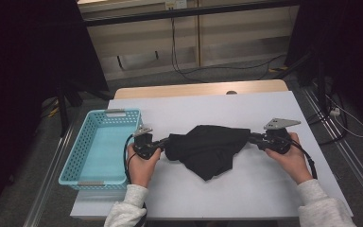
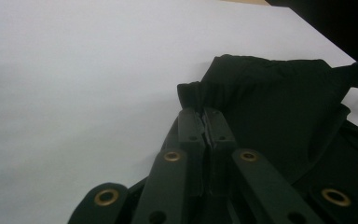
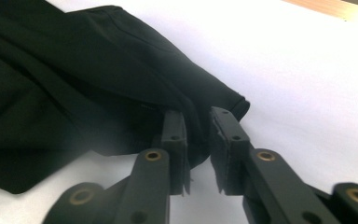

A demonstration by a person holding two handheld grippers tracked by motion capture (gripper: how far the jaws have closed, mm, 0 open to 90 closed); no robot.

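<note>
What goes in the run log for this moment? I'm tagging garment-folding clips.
left gripper: shut on black garment | right gripper: open, cloth edge between jaws | garment: spread between both on white table | basket: left

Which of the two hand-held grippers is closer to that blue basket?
Left. The left gripper sits just beside the blue basket, clamped on the black cloth; the right gripper is at the cloth's far end.

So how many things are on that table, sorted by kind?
Black cloth: 1
Light blue basket: 1
Hand-held grippers: 2, the left gripper and the right gripper
Total: 4
</note>
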